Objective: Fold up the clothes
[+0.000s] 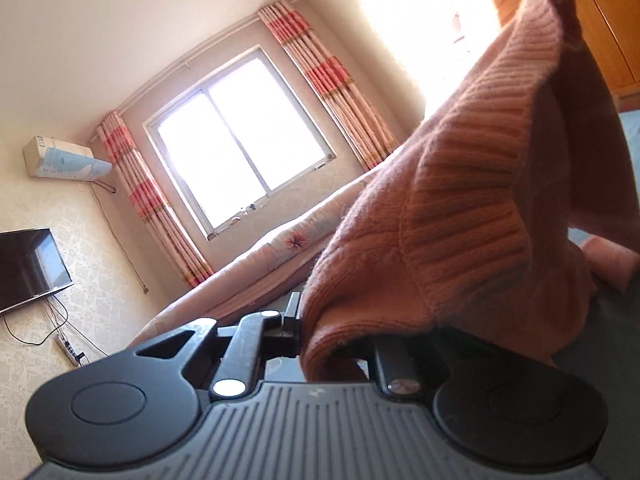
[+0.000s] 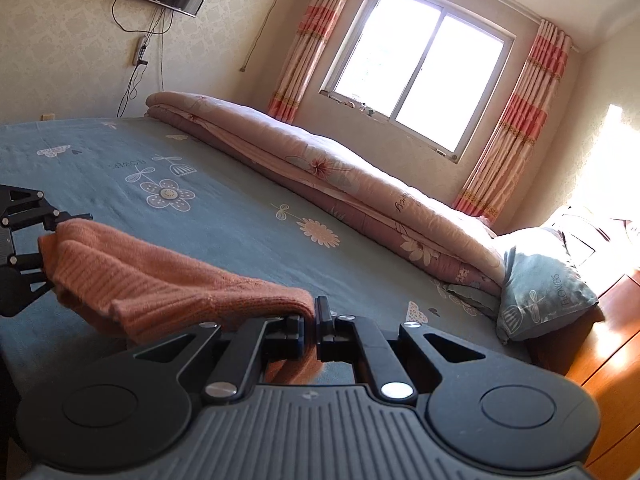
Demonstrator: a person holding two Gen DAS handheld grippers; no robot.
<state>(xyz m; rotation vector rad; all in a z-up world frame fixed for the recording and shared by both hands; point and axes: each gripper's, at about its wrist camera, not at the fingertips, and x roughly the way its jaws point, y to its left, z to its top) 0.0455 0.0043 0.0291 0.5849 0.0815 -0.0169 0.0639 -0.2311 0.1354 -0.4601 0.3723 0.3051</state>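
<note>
Right wrist: both grippers' jaws clamped on pink sweater (image 2: pixel 168 280) over bed (image 2: pixel 248 224).

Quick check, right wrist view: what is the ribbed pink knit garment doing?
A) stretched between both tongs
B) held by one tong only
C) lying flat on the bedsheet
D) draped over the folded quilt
A: the ribbed pink knit garment spans from the left tongs to the right tongs, both clamped on it.

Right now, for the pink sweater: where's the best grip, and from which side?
Grip the ribbed edge band, one corner each: the sweater hangs stretched between the left gripper and right gripper, both shut on that edge. Come in level from the near side, above the bedsheet; the thick rib bunches and likely holds.
</note>
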